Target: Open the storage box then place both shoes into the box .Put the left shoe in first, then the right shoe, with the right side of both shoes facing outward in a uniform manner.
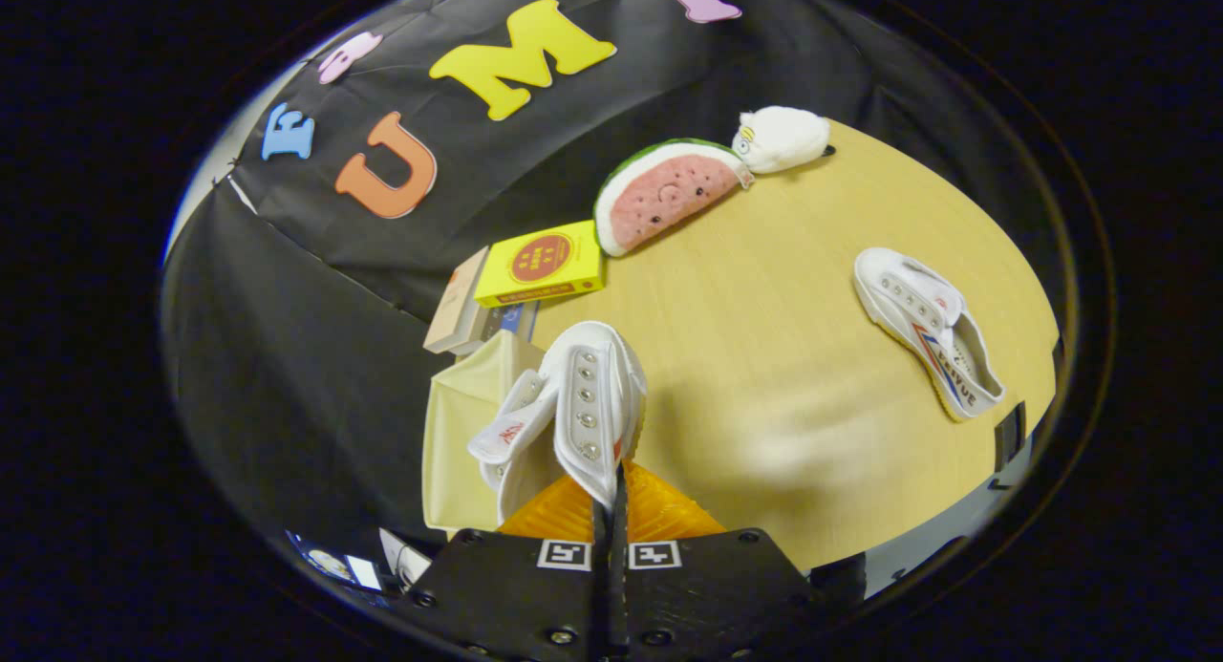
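White canvas shoe is pinched by its side wall between closed gripper fingers, held over cream storage box; second shoe is left well apart on wooden table.

- Mounting: the fisheye camera rides on the tongs and looks forward along the fingers.
- Attitude: the view is rolled; the worktop tilts across it.
- Direction: it faces over the worktop toward the booth wall.
- Range: a shoe lies close to the lens; the second shoe and the plush toys sit farther off.
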Demonstrator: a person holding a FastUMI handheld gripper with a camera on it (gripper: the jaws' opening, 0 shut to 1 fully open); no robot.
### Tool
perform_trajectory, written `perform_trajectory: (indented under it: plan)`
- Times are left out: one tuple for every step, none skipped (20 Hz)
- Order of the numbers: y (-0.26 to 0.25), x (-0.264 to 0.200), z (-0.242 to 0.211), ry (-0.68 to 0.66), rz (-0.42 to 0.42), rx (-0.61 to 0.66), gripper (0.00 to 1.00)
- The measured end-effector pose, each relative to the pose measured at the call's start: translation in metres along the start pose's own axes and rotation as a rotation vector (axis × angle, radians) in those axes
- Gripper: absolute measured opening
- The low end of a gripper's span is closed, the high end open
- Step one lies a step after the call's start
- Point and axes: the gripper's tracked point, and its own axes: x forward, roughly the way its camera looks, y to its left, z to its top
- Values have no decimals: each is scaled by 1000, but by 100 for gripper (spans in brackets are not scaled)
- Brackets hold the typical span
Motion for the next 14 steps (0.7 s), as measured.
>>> perform_trajectory:
  plan:
    - [19, 1, 2, -18, 10, 5, 0]
    - [35, 4, 4, -33, 11, 10, 0]
    - [51, 8, 5, -48, 7, 16, 0]
    - [66, 14, 6, -63, 1, 23, 0]
    - [81, 22, 6, -79, -5, 29, 0]
    - [97, 29, 5, -98, -9, 32, 0]
    - [111, 39, 2, -109, -13, 35, 0]
    - [124, 47, -3, -117, -17, 32, 0]
    - [135, 56, -10, -120, -19, 38, 0]
    - [145, 64, -17, -124, -23, 44, 0]
    - [152, 73, -26, -120, -28, 44, 0]
    - [158, 83, -35, -113, -33, 38, 0]
    - [163, 90, -43, -103, -36, 36, 0]
    - [167, 96, -49, -97, -40, 36, 0]
